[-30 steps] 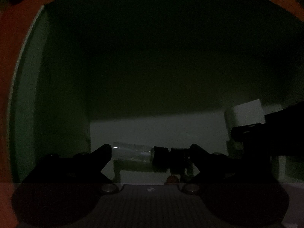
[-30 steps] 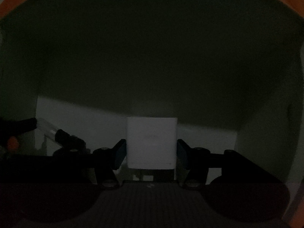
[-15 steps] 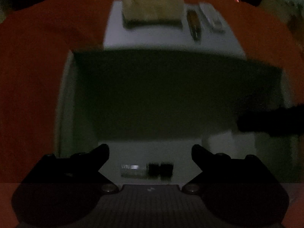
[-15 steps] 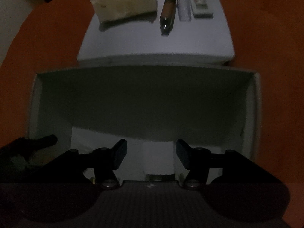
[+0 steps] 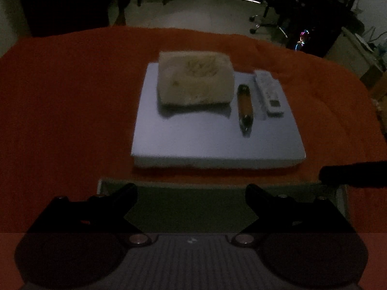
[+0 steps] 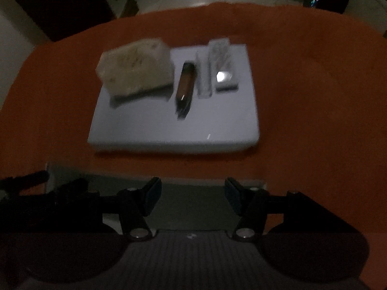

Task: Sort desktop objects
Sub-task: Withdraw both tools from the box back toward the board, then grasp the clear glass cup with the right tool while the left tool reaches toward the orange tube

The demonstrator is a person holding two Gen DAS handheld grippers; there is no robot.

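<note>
Four things remain on the white lid (image 5: 217, 149), well beyond both pairs of fingers: a tissue pack (image 5: 194, 79), a brown tube (image 5: 245, 104), a slim white bar (image 6: 204, 77) and a remote (image 5: 268, 89), so by my reading the sorting is only partly done. The left gripper (image 5: 191, 198) stands wide apart and empty, the right gripper (image 6: 192, 193) about half open and empty, both above the open box (image 5: 193, 205) whose contents are hidden. Around lie an orange cloth (image 5: 72, 108) and a dim room with office chairs (image 5: 273, 12).
</note>
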